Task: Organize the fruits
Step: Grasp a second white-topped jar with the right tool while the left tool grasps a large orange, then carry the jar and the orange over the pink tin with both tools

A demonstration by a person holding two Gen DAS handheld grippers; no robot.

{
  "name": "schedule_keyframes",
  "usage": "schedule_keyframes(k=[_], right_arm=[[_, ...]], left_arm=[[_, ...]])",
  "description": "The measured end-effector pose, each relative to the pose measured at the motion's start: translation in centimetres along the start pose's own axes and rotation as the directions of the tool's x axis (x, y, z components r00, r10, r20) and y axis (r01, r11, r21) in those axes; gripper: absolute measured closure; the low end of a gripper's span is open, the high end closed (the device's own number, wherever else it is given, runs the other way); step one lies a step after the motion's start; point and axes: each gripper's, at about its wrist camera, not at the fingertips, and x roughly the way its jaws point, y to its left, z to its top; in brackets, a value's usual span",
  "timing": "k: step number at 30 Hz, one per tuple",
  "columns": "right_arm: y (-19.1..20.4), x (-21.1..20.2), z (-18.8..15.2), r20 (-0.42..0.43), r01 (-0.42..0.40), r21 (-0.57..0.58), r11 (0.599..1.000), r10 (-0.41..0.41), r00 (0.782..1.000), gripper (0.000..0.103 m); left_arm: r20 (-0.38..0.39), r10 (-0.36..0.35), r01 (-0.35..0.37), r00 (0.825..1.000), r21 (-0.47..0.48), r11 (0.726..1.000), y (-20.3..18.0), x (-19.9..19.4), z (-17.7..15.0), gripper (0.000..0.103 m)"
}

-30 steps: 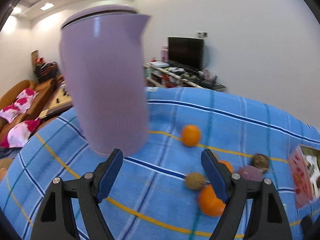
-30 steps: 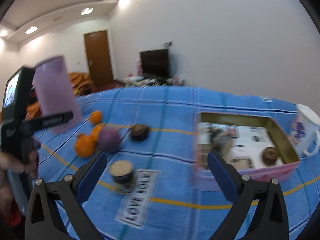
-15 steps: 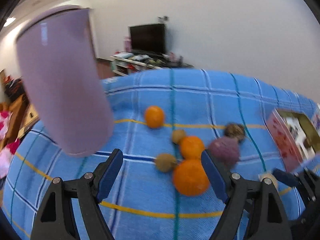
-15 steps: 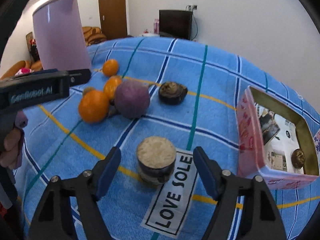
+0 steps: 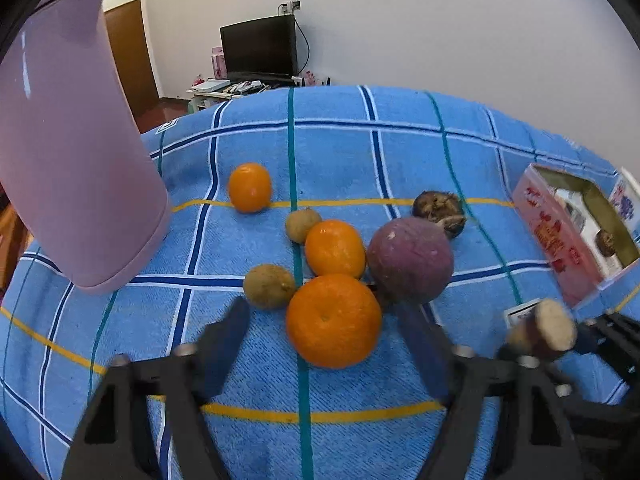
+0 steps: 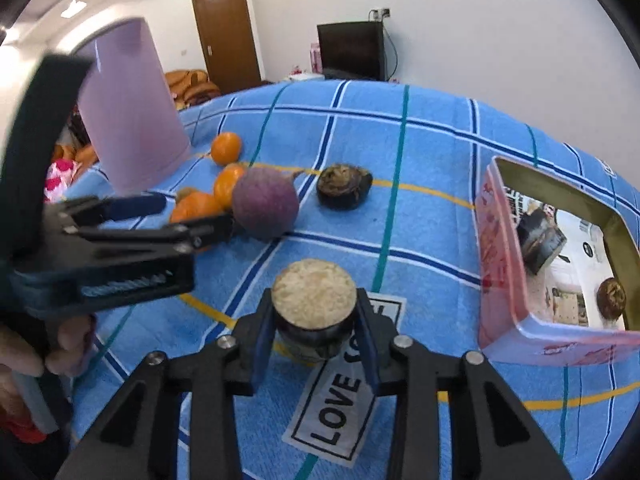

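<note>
At lower centre, the orange (image 5: 333,320) is straddled by the wide-open left hand-held gripper (image 5: 324,344); it could be knocked rolling. The right hand-held gripper (image 6: 315,340) is closed on the cut fruit (image 6: 314,312); slippage is possible.

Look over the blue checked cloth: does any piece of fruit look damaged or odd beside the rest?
Yes. The dark fruit beside the purple fruit looks split, its pale inside showing. The piece in the right claw has a flat, pale cut top. The oranges look whole.
</note>
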Motion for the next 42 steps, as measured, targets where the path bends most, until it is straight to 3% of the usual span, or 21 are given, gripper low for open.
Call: schedule_keyframes(k=[5,11,15,18,22,27,38,42], right_arm=[[-0.7,-0.4,0.0,0.028,-0.019,0.043,0.999,0.018,0.999,0.063],[-1.3,-1.6,-0.2,0.074,-0.032,0.056,0.998,0.028,0.997,0.063],[-1.6,-2.9,0.0,0.139,-0.053,0.057,0.997,0.045,0.989,0.063],[-1.9,-4.0,0.3,0.206,-0.058,0.059,0.997,0.045,0.978,0.063],[-1.8,-5.2,0.6,0.271,0.026,0.05,0.998,-0.039,0.962,0.063],[-2.7,-5.8,0.9,0.302,0.118,0.072,0.99,-0.134,0.944,0.063],[-4.7,-6.9,1.2,0.348,0.269,0.079,0.96,-0.279,0.895,0.063],[-5.8,-7.0,1.3,0.348,0.276,0.094,0.957,-0.291,0.891,0.063]], left_arm=[[-0.013,-0.038,0.038,0.999,-0.017,0.999,0.4,0.8,-0.2,0.053],[0.022,-0.032,0.033,0.999,-0.059,0.998,1.3,-0.1,-0.1,0.054],[0.14,-0.026,0.04,0.99,-0.096,0.995,1.8,-2.4,0.4,0.054],[0.251,0.007,0.018,0.968,-0.095,0.995,1.1,-4.2,0.6,0.054],[0.347,0.029,0.006,0.938,-0.099,0.995,0.1,-5.5,0.5,0.053],[0.392,0.033,0.02,0.919,-0.129,0.991,-0.6,-5.9,0.3,0.053],[0.392,0.046,0.0,0.919,-0.117,0.993,-2.8,-5.3,-0.6,0.053],[0.391,0.036,0.008,0.92,-0.11,0.994,-3.6,-5.4,-0.7,0.054]])
